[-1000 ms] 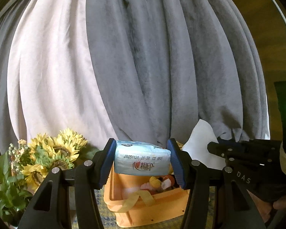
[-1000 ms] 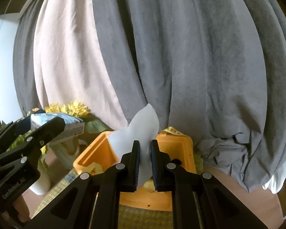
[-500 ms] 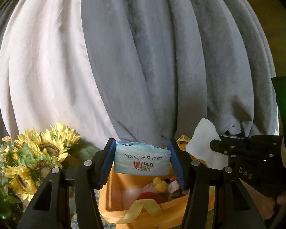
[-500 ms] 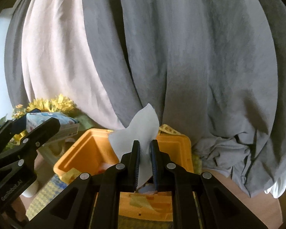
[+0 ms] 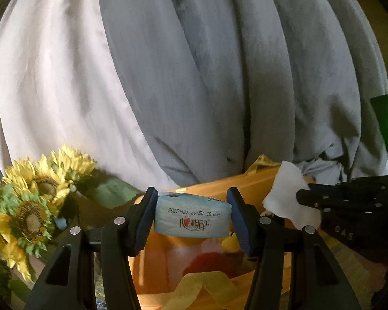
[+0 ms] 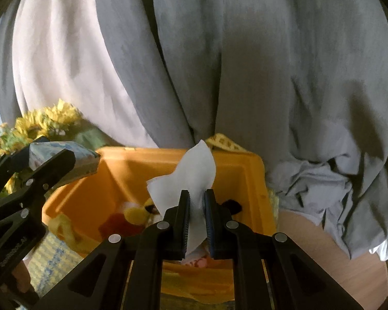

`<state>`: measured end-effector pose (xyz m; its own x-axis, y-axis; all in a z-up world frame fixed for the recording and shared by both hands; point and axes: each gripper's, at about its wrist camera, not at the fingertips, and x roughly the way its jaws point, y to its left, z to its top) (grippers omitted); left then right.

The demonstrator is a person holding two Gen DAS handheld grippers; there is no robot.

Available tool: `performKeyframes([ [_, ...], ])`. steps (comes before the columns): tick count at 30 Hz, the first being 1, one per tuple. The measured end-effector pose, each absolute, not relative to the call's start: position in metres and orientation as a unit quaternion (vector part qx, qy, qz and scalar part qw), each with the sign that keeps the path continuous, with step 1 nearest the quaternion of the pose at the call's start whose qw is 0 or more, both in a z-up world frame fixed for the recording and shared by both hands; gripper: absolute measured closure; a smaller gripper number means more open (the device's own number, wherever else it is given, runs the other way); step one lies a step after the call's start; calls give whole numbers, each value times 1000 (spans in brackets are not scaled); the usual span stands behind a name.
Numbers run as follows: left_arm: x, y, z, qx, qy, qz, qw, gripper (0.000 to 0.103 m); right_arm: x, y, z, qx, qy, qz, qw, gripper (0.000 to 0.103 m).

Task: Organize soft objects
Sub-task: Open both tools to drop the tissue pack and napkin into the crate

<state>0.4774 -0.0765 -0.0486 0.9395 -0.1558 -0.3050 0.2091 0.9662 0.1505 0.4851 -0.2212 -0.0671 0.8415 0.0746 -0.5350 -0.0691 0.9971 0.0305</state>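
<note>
Two soft items are in hand, both above the orange bin [image 6: 248, 178]. Left gripper [image 5: 192, 215] is clamped at a middling width across the short ends of a tissue pack [image 5: 192, 217]; the pale blue film wrapper carries a printed date code and red characters. Right gripper [image 6: 196, 206] is pinched nearly closed on a white tissue [image 6: 191, 173], whose loose upper part stands up in a crumpled fan

Handling, as judged: the pack is light and compressible, and its film looks slick, so the present end-to-end hold across its width appears sound, provided the squeeze is not eased. The tissue is near weightless, limp and easily torn; a pinch low on the sheet, as seen, suits it, and it may cling to the pads on release

Materials noted: the bin is rigid moulded plastic with rounded corners and a smooth inner wall. It holds a red and yellow plush toy [image 6: 128, 218], partly hidden, and a yellow ribbon-like strap [image 5: 201, 288]. Grey and off-white curtains [image 6: 219, 64] hang in heavy folds behind. Artificial sunflowers [image 5: 33, 206] stand to the left, blurred
</note>
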Motion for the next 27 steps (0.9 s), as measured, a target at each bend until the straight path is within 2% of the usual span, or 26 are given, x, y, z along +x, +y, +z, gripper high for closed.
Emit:
performKeyframes([
  [6, 494, -80, -67, 100, 175, -92, 975, 48, 493, -222, -82, 1, 302, 31, 953, 88],
  [7, 496, -80, -69, 100, 179, -92, 974, 48, 494, -223, -84, 0, 305, 27, 952, 80],
  [8, 496, -80, -70, 100, 180, -91, 974, 44, 494, -223, -85, -1, 306, 23, 952, 65],
  [10, 497, -81, -72, 99, 180, -89, 975, 40, 494, -225, -85, 1, 303, 15, 953, 54],
  [13, 495, -80, -71, 94, 179, -88, 975, 35, 494, -225, -86, -1, 302, 14, 953, 54],
  [15, 492, -78, -69, 88, 180, -84, 976, 32, 494, -226, -86, 3, 305, 13, 952, 51],
  [17, 487, -76, -65, 85, 178, -76, 977, 30, 491, -227, -84, 9, 301, 9, 954, 42],
  [21, 472, -72, -55, 76, 175, -63, 980, 25, 481, -226, -79, 15, 294, 9, 956, 40],
  [27, 443, -66, -38, 67, 168, -43, 983, 22, 456, -225, -66, 24, 279, 2, 960, 31],
])
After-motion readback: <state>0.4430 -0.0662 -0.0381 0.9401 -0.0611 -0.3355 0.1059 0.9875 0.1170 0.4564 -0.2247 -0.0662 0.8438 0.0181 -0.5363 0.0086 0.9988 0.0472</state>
